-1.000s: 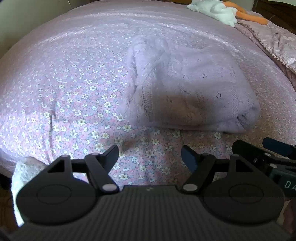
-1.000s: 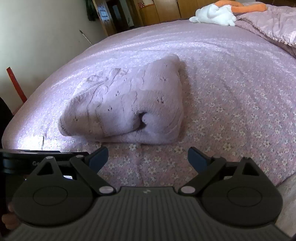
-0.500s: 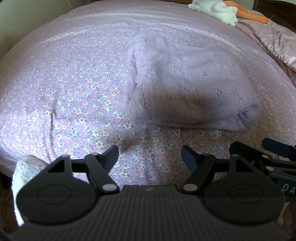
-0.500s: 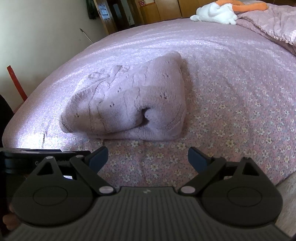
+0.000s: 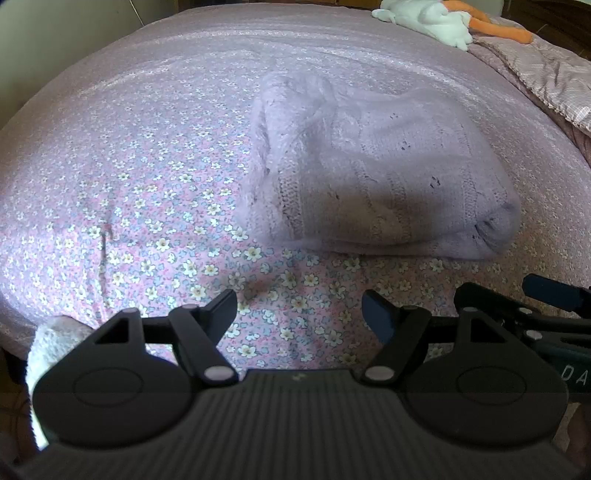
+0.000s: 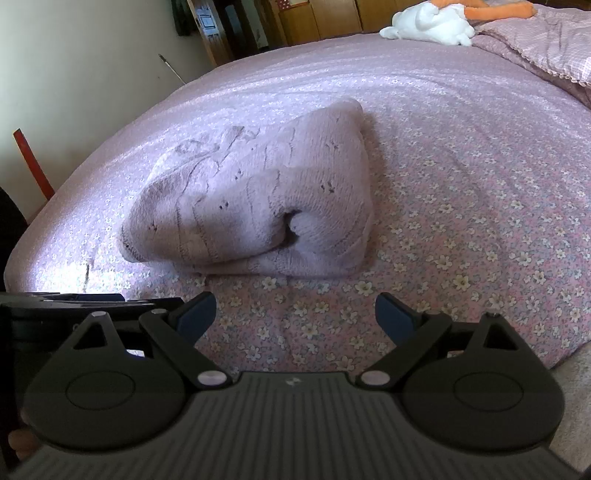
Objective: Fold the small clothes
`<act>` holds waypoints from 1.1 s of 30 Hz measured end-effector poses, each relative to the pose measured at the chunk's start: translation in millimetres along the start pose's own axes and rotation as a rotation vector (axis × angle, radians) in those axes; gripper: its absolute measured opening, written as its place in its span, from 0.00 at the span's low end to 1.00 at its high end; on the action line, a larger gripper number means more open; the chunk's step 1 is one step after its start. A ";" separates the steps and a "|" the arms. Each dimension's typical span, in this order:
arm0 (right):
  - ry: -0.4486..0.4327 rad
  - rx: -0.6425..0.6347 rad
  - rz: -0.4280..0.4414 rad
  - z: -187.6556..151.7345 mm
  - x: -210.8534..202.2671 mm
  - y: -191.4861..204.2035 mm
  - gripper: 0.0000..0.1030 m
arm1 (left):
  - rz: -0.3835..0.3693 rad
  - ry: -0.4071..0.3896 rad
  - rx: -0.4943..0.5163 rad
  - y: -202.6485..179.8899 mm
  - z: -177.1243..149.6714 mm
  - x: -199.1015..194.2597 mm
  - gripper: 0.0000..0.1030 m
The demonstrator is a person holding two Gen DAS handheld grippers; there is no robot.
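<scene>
A lilac knitted garment (image 5: 376, 170) lies folded into a thick bundle on the flowered bedspread (image 5: 155, 206). In the right wrist view the same knitted garment (image 6: 258, 206) shows a tucked fold at its near side. My left gripper (image 5: 299, 306) is open and empty, hovering over the bedspread just short of the bundle's near edge. My right gripper (image 6: 295, 314) is also open and empty, a short way back from the bundle. The right gripper's body (image 5: 535, 306) shows at the right edge of the left wrist view.
A white and orange soft toy (image 6: 439, 18) lies at the far side of the bed beside a bunched pink quilt (image 6: 546, 40). A white towel (image 5: 48, 339) hangs at the bed's near left edge. A wall, a red post (image 6: 31, 162) and wooden furniture stand to the left.
Both grippers have drawn back slightly from the folded garment, so it sits a little farther up in each view. Both stay open and empty.
</scene>
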State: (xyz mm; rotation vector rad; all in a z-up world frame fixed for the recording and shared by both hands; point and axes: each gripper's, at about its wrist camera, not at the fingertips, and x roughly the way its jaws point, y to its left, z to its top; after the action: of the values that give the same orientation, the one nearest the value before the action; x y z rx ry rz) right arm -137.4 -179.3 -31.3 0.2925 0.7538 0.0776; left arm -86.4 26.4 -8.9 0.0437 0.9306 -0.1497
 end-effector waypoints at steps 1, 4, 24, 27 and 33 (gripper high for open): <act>0.001 0.000 0.000 0.0 0.2 0.0 0.94 | 0.001 0.001 0.000 -0.1 0.2 0.1 0.74; 0.001 -0.001 0.001 0.0 0.6 0.3 0.94 | 0.001 0.001 0.001 -0.5 0.4 -0.2 0.74; 0.004 -0.021 0.009 2.7 0.4 3.3 0.94 | 0.008 -0.006 -0.005 0.5 0.1 -2.3 0.74; 0.005 -0.021 0.008 2.5 0.3 3.7 0.94 | 0.009 -0.006 -0.004 0.6 -0.3 -2.6 0.74; 0.004 -0.024 0.009 3.0 0.1 4.5 0.94 | 0.010 -0.009 -0.007 0.8 -1.5 -4.3 0.74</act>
State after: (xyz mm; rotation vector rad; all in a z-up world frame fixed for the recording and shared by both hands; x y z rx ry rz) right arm -135.1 -175.7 -28.0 0.2727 0.7552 0.0954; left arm -90.0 27.8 -6.3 0.0414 0.9220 -0.1377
